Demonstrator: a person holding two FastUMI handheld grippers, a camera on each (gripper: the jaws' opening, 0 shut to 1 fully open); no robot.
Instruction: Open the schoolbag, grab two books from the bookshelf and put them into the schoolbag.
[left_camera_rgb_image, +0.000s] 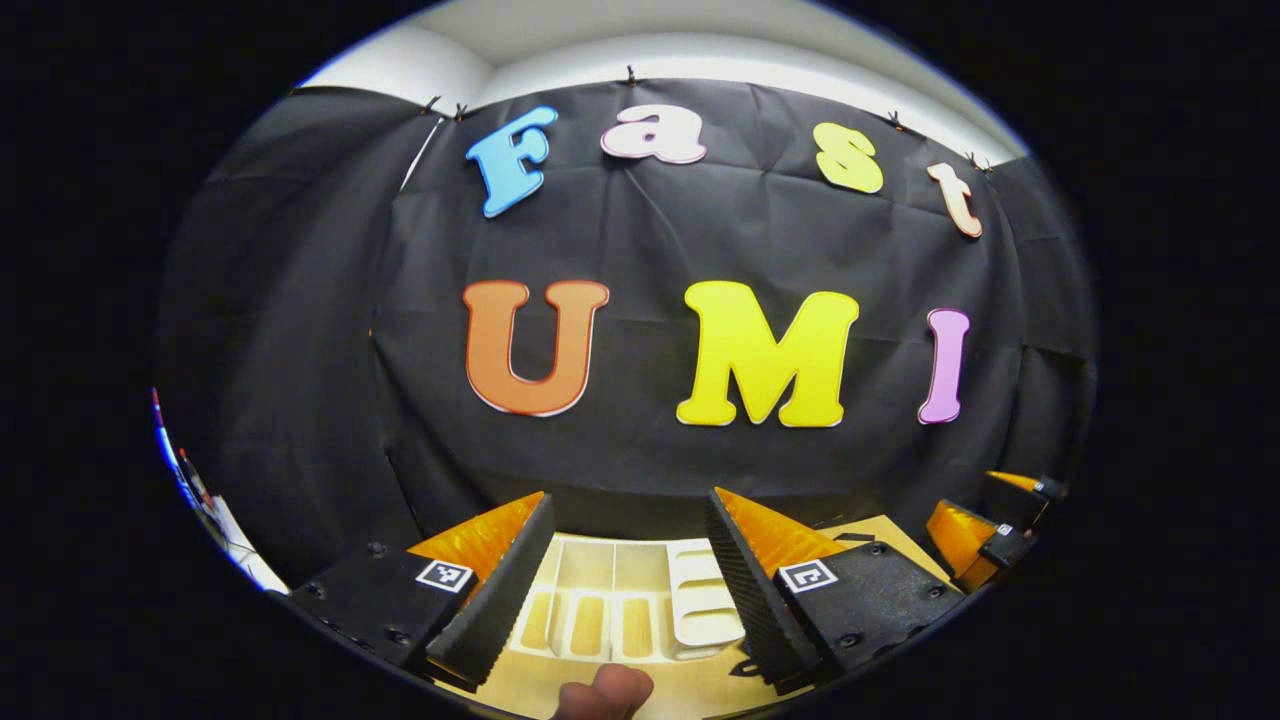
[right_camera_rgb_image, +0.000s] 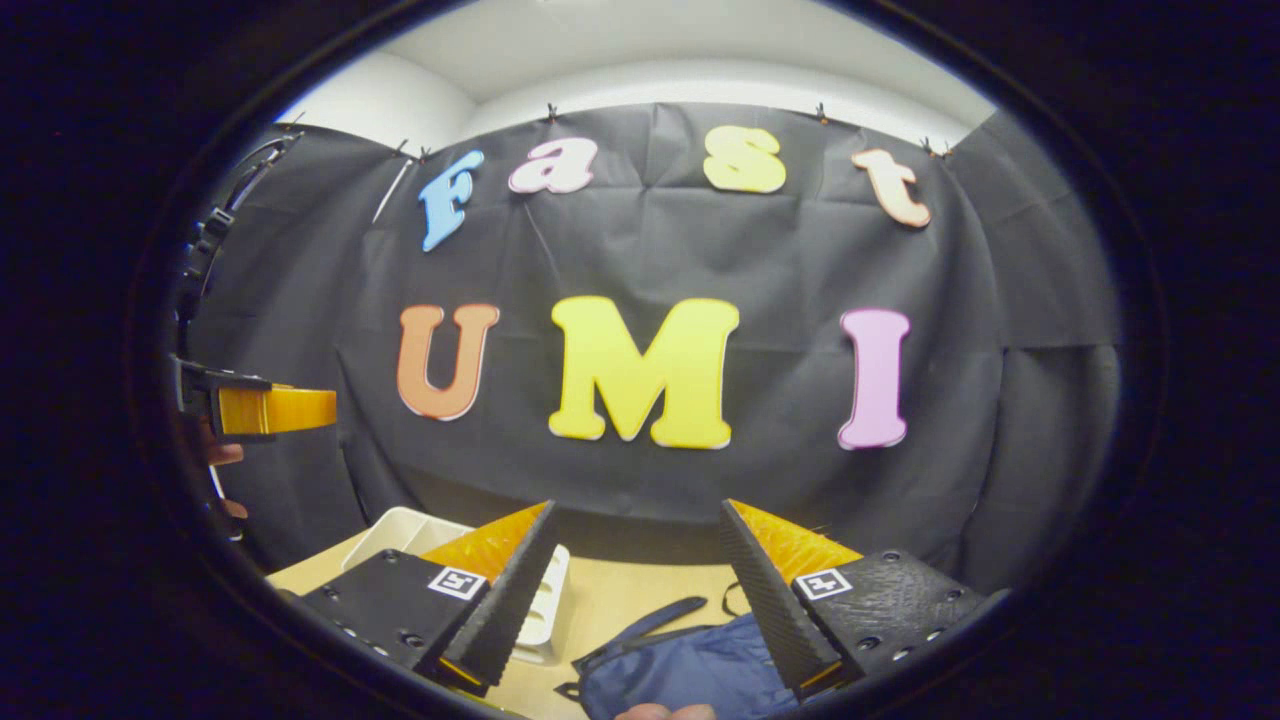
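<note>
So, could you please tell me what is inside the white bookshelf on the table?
The white bookshelf shows upright dividers with table surface visible through its slots; no book spines are evident. The left tool's fingers cover its outer ends.

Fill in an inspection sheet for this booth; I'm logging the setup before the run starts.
Surface: light wooden table, partly in view.
Job's things: blue schoolbag lies on the table below the right tool; whether it is open cannot be told. White rack with slots stands below the left tool; books cannot be made out.
Clutter: nothing seen.
Grippers: left tool open, holding nothing, above the rack. Right tool open, holding nothing, above the bag.
Cables: dark cable at the left edge of the right gripper view.
Surroundings: black cloth wall, white ceiling above.
</note>
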